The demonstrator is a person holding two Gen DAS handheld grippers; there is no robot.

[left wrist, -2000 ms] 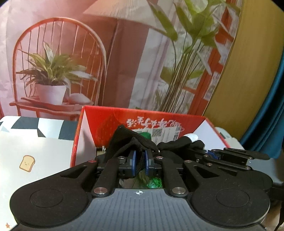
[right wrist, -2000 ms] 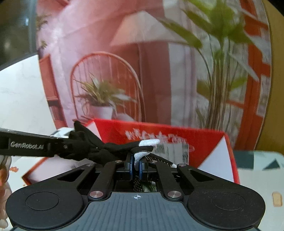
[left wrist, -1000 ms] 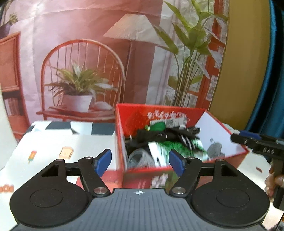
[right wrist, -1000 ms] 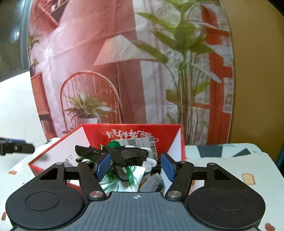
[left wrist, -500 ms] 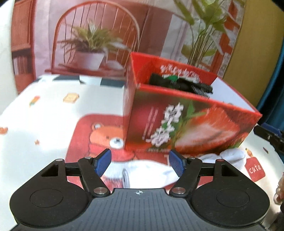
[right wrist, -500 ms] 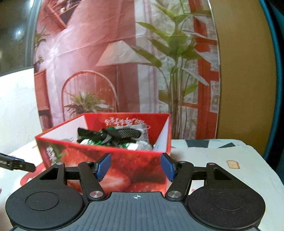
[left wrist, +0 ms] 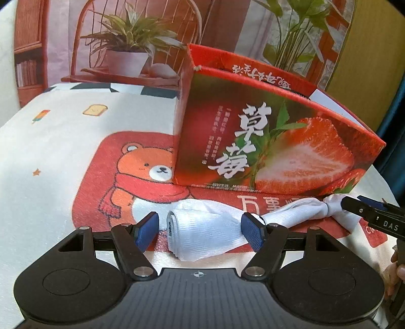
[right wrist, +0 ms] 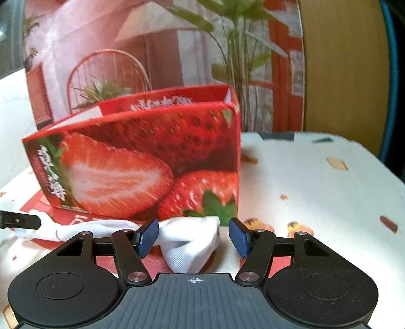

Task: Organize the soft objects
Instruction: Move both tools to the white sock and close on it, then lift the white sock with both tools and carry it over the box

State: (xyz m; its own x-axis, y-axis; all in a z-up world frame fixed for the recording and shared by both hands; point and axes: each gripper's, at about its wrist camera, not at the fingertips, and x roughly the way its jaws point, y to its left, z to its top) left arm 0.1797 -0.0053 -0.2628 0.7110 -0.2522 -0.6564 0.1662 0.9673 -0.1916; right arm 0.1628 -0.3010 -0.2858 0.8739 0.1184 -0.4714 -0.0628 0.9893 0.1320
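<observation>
A pink printed backdrop (left wrist: 227, 22) showing a rattan chair, a potted plant, a lamp and tall green leaves hangs behind the counter (left wrist: 50, 141), which wears a white cloth with cartoon prints. A yellow-brown panel (right wrist: 341, 70) and teal curtain (right wrist: 386, 63) stand right.

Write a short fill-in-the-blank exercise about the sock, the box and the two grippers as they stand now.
1. The white sock lies on the cloth in ____ of the strawberry box.
2. The left gripper has its jaws ____ around one end of the sock.
3. The right gripper holds ____.
4. The cloth beside the box shows a cartoon ____.

Missing words: front; open; nothing; bear
</observation>
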